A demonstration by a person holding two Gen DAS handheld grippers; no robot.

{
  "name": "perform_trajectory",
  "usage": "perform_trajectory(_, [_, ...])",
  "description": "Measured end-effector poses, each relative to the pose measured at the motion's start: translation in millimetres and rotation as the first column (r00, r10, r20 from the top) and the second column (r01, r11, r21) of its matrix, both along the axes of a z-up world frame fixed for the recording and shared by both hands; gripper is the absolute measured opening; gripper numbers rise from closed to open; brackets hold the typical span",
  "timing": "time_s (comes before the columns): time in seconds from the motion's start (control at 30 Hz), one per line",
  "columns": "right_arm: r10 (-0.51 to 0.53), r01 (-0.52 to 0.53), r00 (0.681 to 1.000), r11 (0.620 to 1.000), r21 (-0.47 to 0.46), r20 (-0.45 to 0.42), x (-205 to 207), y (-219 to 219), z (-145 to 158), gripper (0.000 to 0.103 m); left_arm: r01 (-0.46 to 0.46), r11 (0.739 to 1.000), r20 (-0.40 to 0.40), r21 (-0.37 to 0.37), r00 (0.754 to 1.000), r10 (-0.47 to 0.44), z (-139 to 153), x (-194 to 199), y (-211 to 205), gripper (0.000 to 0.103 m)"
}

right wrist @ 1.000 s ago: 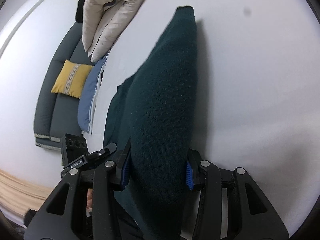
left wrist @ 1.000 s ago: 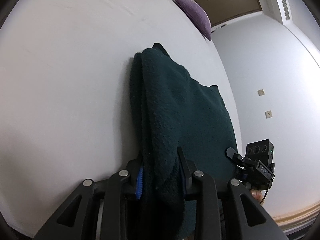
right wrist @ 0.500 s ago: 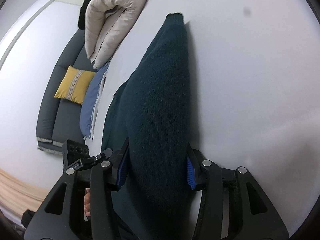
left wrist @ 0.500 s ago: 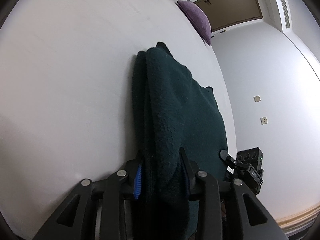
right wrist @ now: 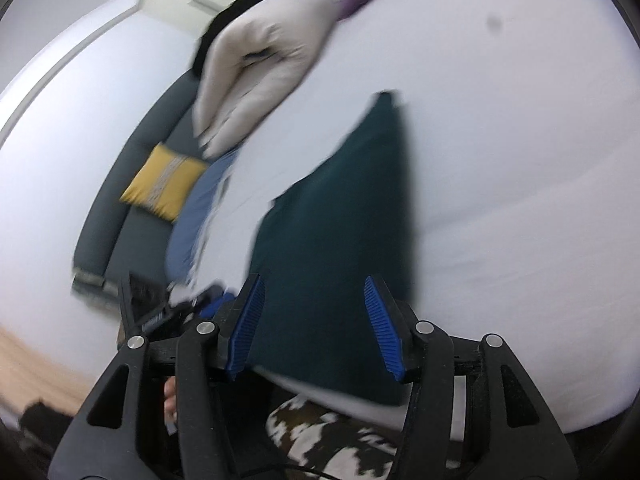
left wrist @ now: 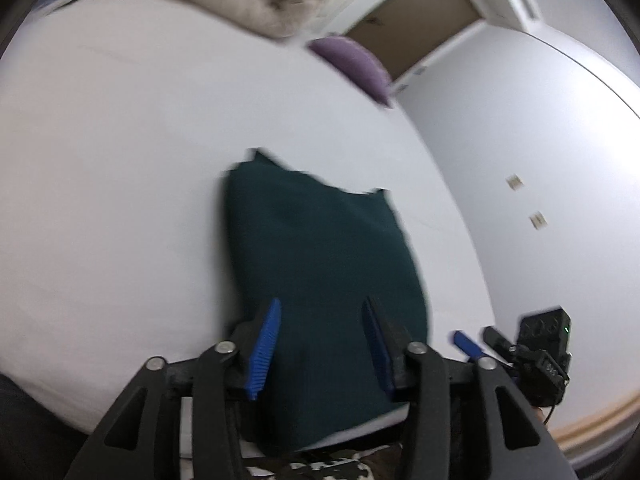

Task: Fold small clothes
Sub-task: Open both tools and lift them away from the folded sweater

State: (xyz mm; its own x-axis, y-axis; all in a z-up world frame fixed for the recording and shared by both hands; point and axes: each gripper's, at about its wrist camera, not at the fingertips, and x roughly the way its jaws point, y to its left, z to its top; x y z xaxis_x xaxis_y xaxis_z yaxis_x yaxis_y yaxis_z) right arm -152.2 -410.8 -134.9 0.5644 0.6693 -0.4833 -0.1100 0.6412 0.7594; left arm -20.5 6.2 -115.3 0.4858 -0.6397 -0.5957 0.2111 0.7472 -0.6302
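In the left wrist view, the left tool (left wrist: 320, 344) stands open, its blue pads apart over the near edge of the folded dark green garment (left wrist: 320, 260), which lies flat on the white bed (left wrist: 100, 200). In the right wrist view, the right tool (right wrist: 316, 320) is likewise spread open above the garment (right wrist: 340, 220). Motion blur leaves no writing readable in either view.
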Motion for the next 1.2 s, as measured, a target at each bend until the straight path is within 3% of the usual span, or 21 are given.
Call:
perform_trajectory(0.1, [0.071,-0.071,0.997,0.997,0.007,-0.015,0,26,-7,0.051,0.067,0.997,-0.003,0.042,0.998,-0.067,-8,-2,-26,0.051])
perform_trajectory(0.17, [0.093,-0.092,0.992,0.996,0.009,-0.083,1,32,-27,0.051,0.073,0.995,-0.044,0.07,0.997,-0.07,-27,1,-32,0.05])
perform_trajectory(0.27, [0.089,-0.088,0.984,0.996,0.014,-0.155,-3,31,-54,0.046,0.062,0.998,-0.068,0.033,0.996,-0.06,-43,2,-28,0.045])
perform_trajectory(0.33, [0.103,-0.098,0.982,0.994,0.039,-0.156,-7,26,-54,0.046,0.066,0.997,-0.066,0.031,0.996,-0.064,-41,1,-24,0.044])
perform_trajectory(0.47, [0.1,-0.106,0.987,0.993,-0.045,-0.122,-10,21,-32,0.048,0.044,0.996,-0.01,0.08,0.999,-0.044,-26,-7,-17,0.045])
perform_trajectory(0.53, [0.073,-0.082,0.995,0.988,-0.129,-0.074,-14,16,-15,0.05,-0.007,0.978,0.087,0.209,0.996,-0.011,-5,-18,-21,0.053])
perform_trajectory(0.6, [0.013,-0.008,1.0,0.961,-0.278,0.019,-22,18,13,0.054,-0.103,0.941,0.214,0.323,0.976,0.033,18,-30,-26,0.078])
perform_trajectory(0.63, [-0.023,0.053,0.996,0.933,-0.357,0.086,-27,23,29,0.056,-0.161,0.92,0.291,0.359,0.955,0.053,32,-36,-28,0.084])
perform_trajectory(0.67, [-0.042,0.096,0.989,0.909,-0.405,0.141,-31,27,43,0.059,-0.233,0.894,0.39,0.383,0.918,0.072,48,-48,-30,0.098])
perform_trajectory(0.7, [-0.051,0.13,0.98,0.893,-0.432,0.19,-35,29,55,0.065,-0.278,0.877,0.45,0.392,0.889,0.082,58,-56,-33,0.103])
perform_trajectory(0.8, [-0.093,0.264,0.933,0.834,-0.485,0.349,-48,38,90,0.088,-0.442,0.801,0.627,0.404,0.771,0.109,88,-81,-40,0.103])
perform_trajectory(0.87, [-0.118,0.347,0.892,0.798,-0.493,0.436,-58,44,110,0.102,-0.545,0.732,0.703,0.41,0.7,0.127,103,-94,-45,0.103])
perform_trajectory(0.9, [-0.133,0.39,0.868,0.779,-0.491,0.479,-63,46,119,0.103,-0.588,0.697,0.731,0.41,0.669,0.134,110,-98,-49,0.103])
perform_trajectory(0.97, [-0.151,0.449,0.831,0.751,-0.484,0.536,-70,47,135,0.103,-0.645,0.655,0.775,0.394,0.616,0.14,120,-108,-50,0.103])
perform_trajectory(1.03, [-0.159,0.478,0.812,0.734,-0.483,0.562,-76,49,149,0.103,-0.707,0.622,0.831,0.336,0.534,0.158,136,-121,-50,0.103])
perform_trajectory(1.1, [-0.185,0.517,0.783,0.725,-0.455,0.594,-82,46,161,0.103,-0.741,0.616,0.866,0.268,0.465,0.183,146,-130,-46,0.103])
perform_trajectory(1.13, [-0.2,0.539,0.766,0.717,-0.442,0.61,-86,45,168,0.103,-0.736,0.632,0.873,0.243,0.45,0.188,151,-134,-42,0.103])
perform_trajectory(1.17, [-0.213,0.562,0.748,0.707,-0.428,0.629,-90,43,174,0.103,-0.716,0.662,0.877,0.222,0.443,0.185,157,-136,-40,0.103])
perform_trajectory(1.2, [-0.218,0.577,0.733,0.7,-0.42,0.644,-93,43,178,0.103,-0.705,0.674,0.879,0.218,0.443,0.179,159,-138,-39,0.103])
